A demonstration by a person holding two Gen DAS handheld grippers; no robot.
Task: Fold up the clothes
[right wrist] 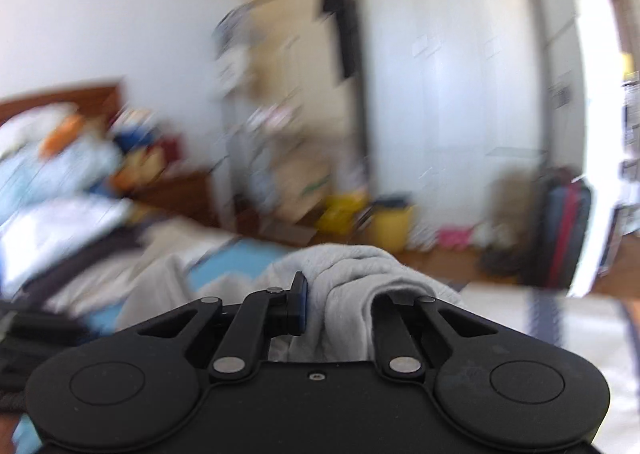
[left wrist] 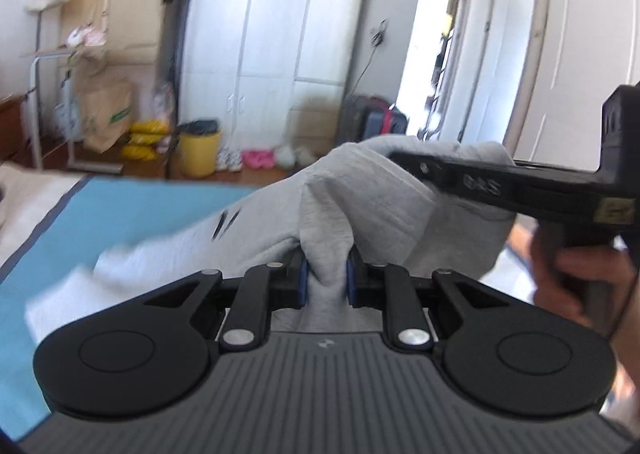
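Both grippers are clamped on the same grey garment (left wrist: pixel 372 205), which is lifted off the blue mat (left wrist: pixel 120 209) on the bed. The left gripper (left wrist: pixel 326 278) has its blue pads nearly together with a bunched fold of fabric pinched between them, and the cloth spills over the front so you can't see the fingertips. The right gripper (right wrist: pixel 340 306) is pinched down on another bunch; its right finger is completely buried under the draped cloth and only the left pad (right wrist: pixel 301 308) peeks out. In the left wrist view the right gripper's body cuts in from the right edge, with the person's hand (left wrist: pixel 580 278) on its handle partly cropped. The right wrist view is badly smeared, so the pile of stuff on the bed is just coloured blobs. The wardrobe (left wrist: pixel 280 33) and yellow bin (left wrist: pixel 199 149) are readable though.
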